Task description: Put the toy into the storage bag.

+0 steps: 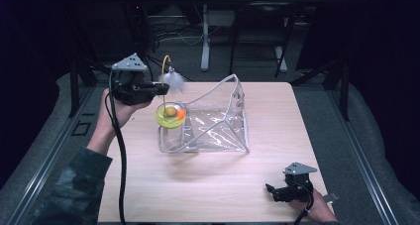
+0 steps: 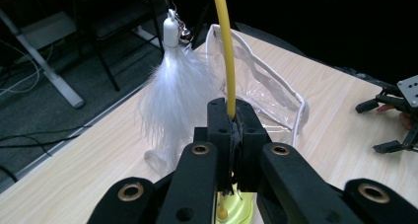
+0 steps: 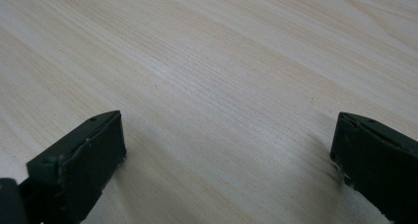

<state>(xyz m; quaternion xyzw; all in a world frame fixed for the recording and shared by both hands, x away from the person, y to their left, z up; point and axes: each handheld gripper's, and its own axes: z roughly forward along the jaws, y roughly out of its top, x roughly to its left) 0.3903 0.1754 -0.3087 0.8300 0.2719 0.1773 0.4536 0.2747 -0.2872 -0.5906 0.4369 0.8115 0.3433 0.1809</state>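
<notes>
A cat toy stands at the open mouth of a clear plastic pouch (image 1: 218, 121): a yellow-green round base (image 1: 170, 117) with an orange ball in it, a thin yellow wand (image 2: 224, 46) rising from it, and a white feather tuft (image 1: 174, 79) hanging from the wand's top. My left gripper (image 1: 162, 88) is shut on the yellow wand, above the base. The feather tuft (image 2: 172, 93) dangles just left of the jaws in the left gripper view. My right gripper (image 1: 271, 191) rests low at the table's front right, open, with bare wood between its jaws.
The light wooden table (image 1: 208, 185) has free room in front of the pouch and to its right. Behind the table's far edge are cables, table legs and a dark floor.
</notes>
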